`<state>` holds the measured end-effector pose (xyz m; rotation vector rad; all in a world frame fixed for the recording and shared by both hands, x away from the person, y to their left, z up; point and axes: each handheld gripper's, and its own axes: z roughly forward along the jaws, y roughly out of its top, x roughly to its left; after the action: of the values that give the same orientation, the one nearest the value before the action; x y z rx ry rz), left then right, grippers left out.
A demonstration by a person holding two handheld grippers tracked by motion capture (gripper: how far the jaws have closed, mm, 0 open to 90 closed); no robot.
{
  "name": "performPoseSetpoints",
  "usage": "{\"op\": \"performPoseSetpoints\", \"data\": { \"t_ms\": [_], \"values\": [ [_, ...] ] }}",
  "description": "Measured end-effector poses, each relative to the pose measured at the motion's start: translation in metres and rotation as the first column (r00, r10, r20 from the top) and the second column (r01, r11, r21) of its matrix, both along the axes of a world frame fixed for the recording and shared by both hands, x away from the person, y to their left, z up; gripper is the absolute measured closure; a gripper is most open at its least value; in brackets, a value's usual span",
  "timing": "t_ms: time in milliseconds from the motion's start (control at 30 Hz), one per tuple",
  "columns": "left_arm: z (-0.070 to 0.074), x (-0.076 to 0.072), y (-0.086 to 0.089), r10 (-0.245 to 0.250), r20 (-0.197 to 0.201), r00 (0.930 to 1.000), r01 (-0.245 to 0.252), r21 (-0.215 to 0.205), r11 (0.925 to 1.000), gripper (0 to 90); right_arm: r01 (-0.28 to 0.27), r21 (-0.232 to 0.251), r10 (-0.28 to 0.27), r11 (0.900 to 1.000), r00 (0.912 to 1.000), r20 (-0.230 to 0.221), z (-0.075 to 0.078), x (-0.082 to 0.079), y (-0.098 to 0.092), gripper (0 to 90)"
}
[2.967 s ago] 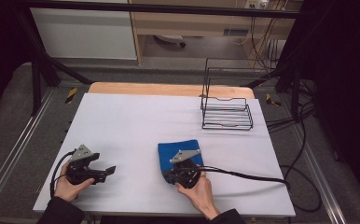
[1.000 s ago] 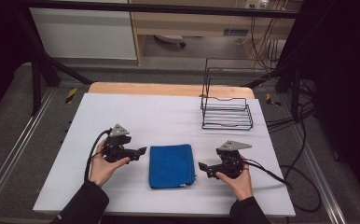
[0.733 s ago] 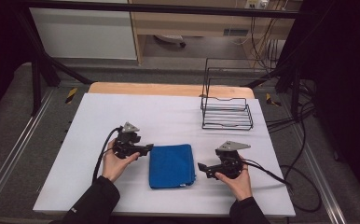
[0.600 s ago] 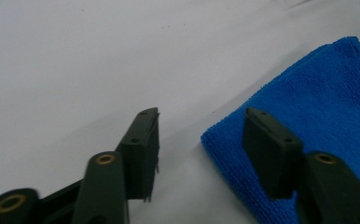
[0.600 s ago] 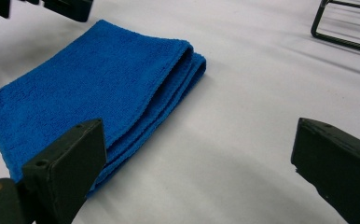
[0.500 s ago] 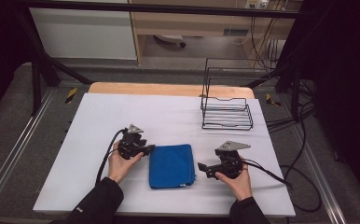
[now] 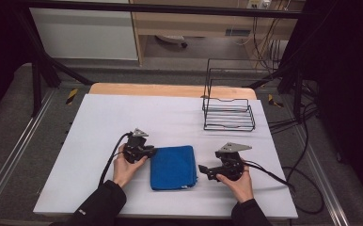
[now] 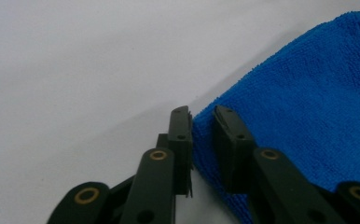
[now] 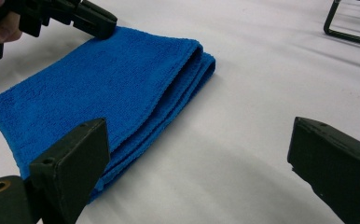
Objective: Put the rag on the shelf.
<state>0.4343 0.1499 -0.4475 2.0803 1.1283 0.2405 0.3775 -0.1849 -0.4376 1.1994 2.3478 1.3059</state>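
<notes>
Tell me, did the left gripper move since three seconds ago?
Yes. The left gripper moved rightward, toward the wire rack, and its fingers have just been closing on the blue towel.

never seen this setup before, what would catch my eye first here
A folded blue cloth lies near the front of the white table. The left gripper has just been closing its fingers on the cloth's left edge, while the right gripper waits open beside the cloth's right edge. A black wire rack stands at the far right.
</notes>
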Motion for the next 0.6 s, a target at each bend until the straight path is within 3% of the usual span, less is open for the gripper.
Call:
{"op": "performPoseSetpoints", "data": {
  "t_ms": [367,600],
  "values": [
    [-0.001,-0.002,-0.002,0.002,0.005,1.0,-0.002,0.0,1.0,84.5,0.01,-0.007,-0.01,1.0,0.9997,0.024,0.002,0.004,0.002,3.2],
    [-0.002,0.0,0.0,-0.005,-0.007,1.0,0.005,-0.009,0.9999,84.8,0.013,-0.013,-0.013,1.0,0.9995,0.03,0.006,0.015,0.016,1.5]
  ]
}}
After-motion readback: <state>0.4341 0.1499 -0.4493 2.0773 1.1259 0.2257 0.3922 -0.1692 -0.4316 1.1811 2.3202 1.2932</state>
